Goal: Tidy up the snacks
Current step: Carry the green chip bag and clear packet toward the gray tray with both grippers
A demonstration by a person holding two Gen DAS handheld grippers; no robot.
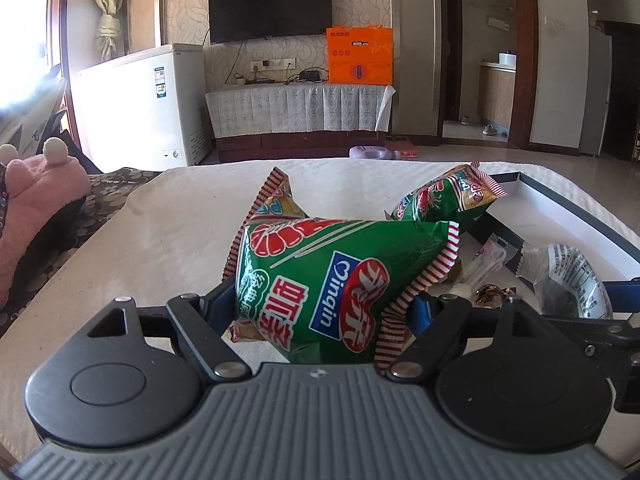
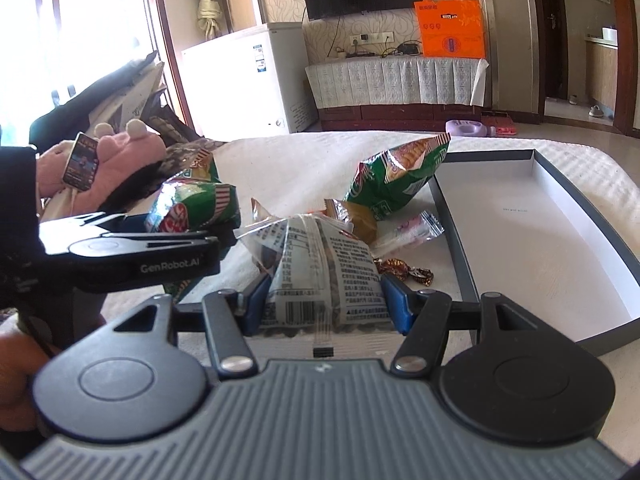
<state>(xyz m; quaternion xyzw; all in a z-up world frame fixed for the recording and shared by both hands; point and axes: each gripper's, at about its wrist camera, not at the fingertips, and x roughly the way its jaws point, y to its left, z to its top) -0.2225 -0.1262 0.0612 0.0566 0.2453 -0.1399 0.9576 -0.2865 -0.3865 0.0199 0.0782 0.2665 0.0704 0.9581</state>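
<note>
My left gripper [image 1: 324, 306] is shut on a green shrimp-chip bag [image 1: 320, 276], its blue pads pressing both sides, held just above the white tablecloth. My right gripper [image 2: 326, 306] is shut on a clear packet [image 2: 320, 272] with a printed label and dark contents, also lifted slightly. A second green bag [image 2: 396, 176] leans on the corner of a shallow grey box [image 2: 452, 216] with a white inside, at the right. Between the grippers and that bag lie a brown packet [image 2: 358, 216], a pink-and-white sachet [image 2: 412, 232] and a foil-wrapped candy [image 2: 404, 272].
A pink plush toy [image 2: 120, 156] lies at the table's left edge on a dark patterned cover. A person's hand [image 2: 16, 380] grips the left tool. Beyond the far table edge stand a white freezer [image 1: 152, 96] and a covered TV cabinet [image 1: 296, 108].
</note>
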